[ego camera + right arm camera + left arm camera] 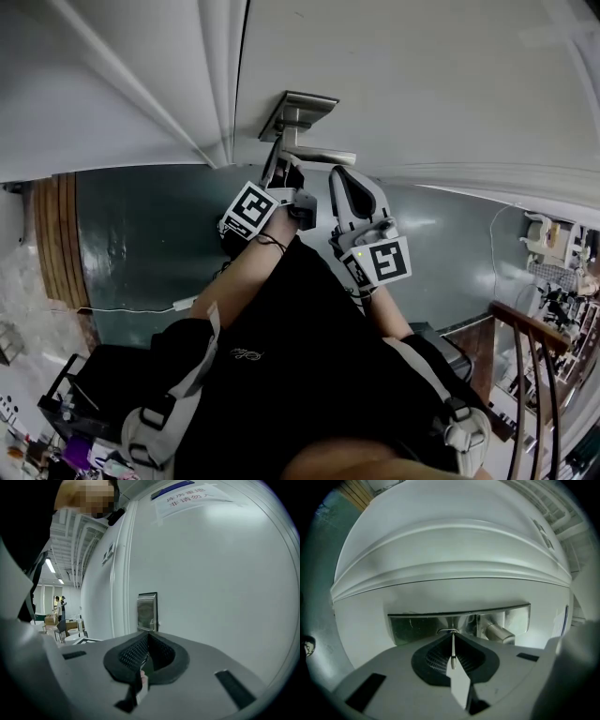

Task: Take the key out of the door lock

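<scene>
Both forearms reached forward, side by side. Left gripper [281,174] had its jaws pinched on the key [453,645]. Right gripper [345,184] sat just beside it, jaws together, empty.

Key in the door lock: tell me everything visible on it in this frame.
The key shows only in the left gripper view, edge-on: a thin, pale metallic sliver, upright in the picture. The left gripper is shut on it, dark ribbed pads against both flat sides. Its far end meets the small oval keyhole in the shiny metal lock plate, left of the lever handle; how deep it sits cannot be told. Teeth and bow are hidden. In the head view the gripper covers it.
</scene>
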A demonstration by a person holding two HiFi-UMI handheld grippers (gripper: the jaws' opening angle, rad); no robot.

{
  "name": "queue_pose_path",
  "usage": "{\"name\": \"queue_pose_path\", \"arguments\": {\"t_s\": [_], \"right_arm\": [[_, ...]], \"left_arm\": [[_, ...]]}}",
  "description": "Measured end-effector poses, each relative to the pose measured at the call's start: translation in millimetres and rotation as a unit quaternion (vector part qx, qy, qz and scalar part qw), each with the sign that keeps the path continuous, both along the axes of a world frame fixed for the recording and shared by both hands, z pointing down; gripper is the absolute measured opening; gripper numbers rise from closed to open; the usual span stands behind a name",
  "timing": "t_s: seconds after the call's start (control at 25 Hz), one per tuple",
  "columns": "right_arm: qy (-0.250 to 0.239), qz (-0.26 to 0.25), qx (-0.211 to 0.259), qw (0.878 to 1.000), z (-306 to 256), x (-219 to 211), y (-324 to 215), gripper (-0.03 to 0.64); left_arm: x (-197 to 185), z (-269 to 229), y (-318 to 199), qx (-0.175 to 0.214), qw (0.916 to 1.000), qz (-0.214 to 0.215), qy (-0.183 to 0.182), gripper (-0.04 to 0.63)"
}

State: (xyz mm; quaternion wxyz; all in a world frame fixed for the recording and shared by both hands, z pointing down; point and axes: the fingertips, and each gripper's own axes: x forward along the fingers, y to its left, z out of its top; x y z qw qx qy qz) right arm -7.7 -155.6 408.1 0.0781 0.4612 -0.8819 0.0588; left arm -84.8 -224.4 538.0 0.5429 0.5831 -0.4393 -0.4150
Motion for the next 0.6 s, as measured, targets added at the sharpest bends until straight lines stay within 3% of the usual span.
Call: {"name": "queue_pose_path", "arguments": {"t_s": [0.32,0.6], "right_arm": [[0.003,-0.001,-0.003,1.0,4,1,2,0.008],[0.003,-0.006,0.001,1.0,0,-1,4,0.008]], "left_arm": [[0,1,4,-0.003,1.0,-0.003,0.0,0.035],[0,-4,12,0.005,0.9997,0.007,-0.023,0.035]]}}
